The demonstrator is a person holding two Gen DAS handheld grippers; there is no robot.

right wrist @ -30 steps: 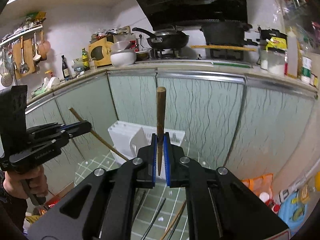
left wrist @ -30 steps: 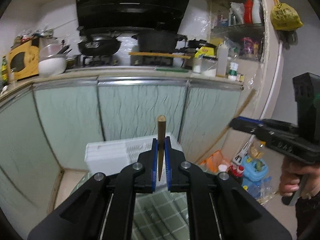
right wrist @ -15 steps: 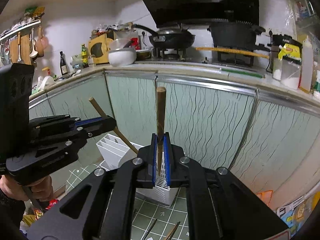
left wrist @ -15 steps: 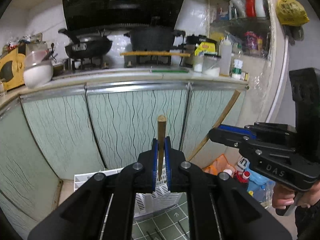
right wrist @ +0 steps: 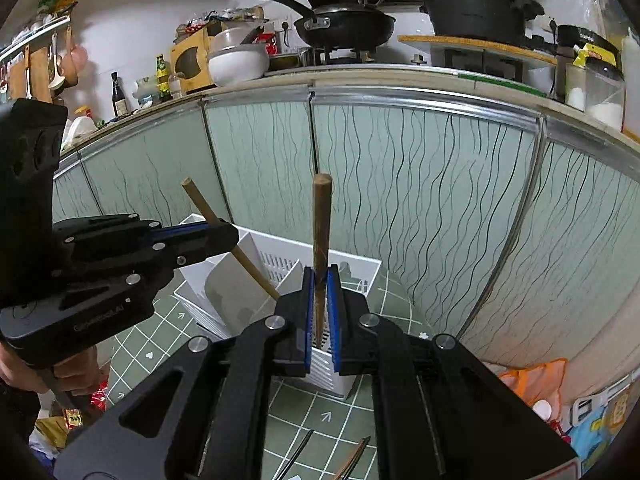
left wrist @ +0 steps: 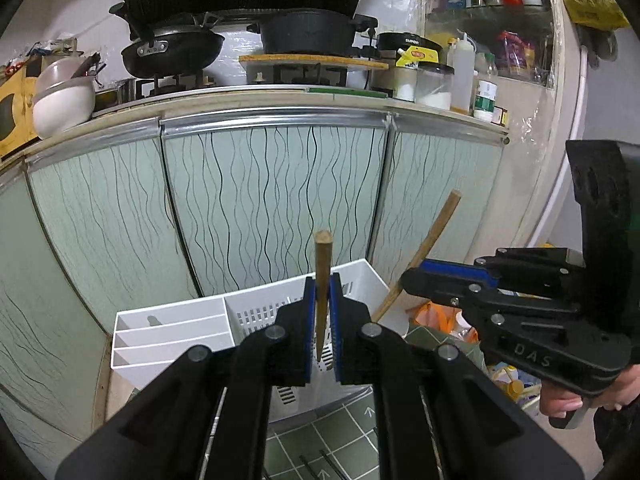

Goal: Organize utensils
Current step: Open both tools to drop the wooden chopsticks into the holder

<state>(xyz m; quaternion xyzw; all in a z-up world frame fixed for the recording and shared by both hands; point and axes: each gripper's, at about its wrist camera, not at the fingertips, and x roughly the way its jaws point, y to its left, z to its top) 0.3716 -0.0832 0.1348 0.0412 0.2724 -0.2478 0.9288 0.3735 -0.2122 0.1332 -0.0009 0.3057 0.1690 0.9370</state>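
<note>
Left gripper (left wrist: 321,320) pinching chopstick (left wrist: 322,280) upright; right gripper (right wrist: 321,312) pinching second chopstick (right wrist: 322,248) likewise; white caddy (left wrist: 256,312) just beyond tips, below; vertical hold probably for dropping into slot; loose chopsticks (right wrist: 352,460) underneath.

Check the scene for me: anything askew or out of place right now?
Loose chopsticks lie on the green mat outside the white utensil holder. Each tool, left and right, grips one chopstick.

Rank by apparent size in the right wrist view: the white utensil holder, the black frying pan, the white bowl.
1. white utensil holder, though nearness to the camera enlarges it.
2. black frying pan.
3. white bowl.
</note>
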